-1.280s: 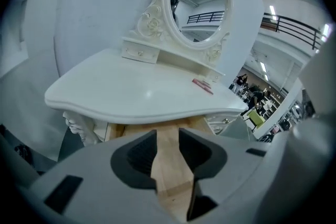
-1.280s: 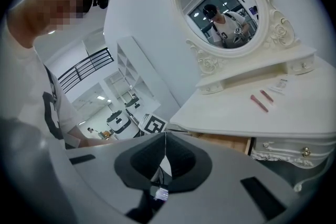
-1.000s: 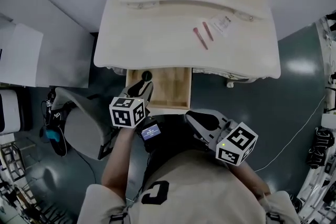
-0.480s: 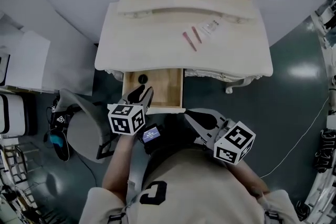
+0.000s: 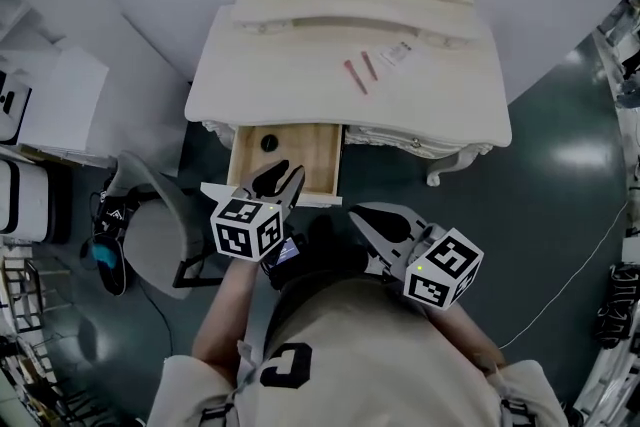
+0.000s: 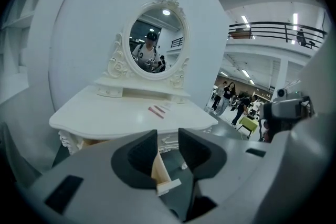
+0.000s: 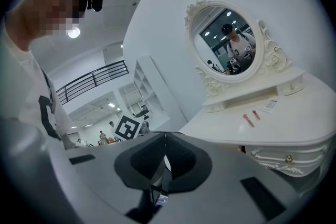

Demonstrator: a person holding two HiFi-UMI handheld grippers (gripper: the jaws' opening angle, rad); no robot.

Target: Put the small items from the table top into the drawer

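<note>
The drawer stands pulled out under the front edge of the surface, and a small black round thing lies in its back left corner. Beyond the drawer and to its right, two pink sticks lie side by side, with a small flat packet just past them. The left hand-held gripper hovers over the drawer's front edge, jaws apart and empty. The right hand-held gripper, right of the drawer, is closed on nothing. I think a stick comes next: open the right jaws first, come down across one stick, and pinch its middle so it does not roll.
</note>
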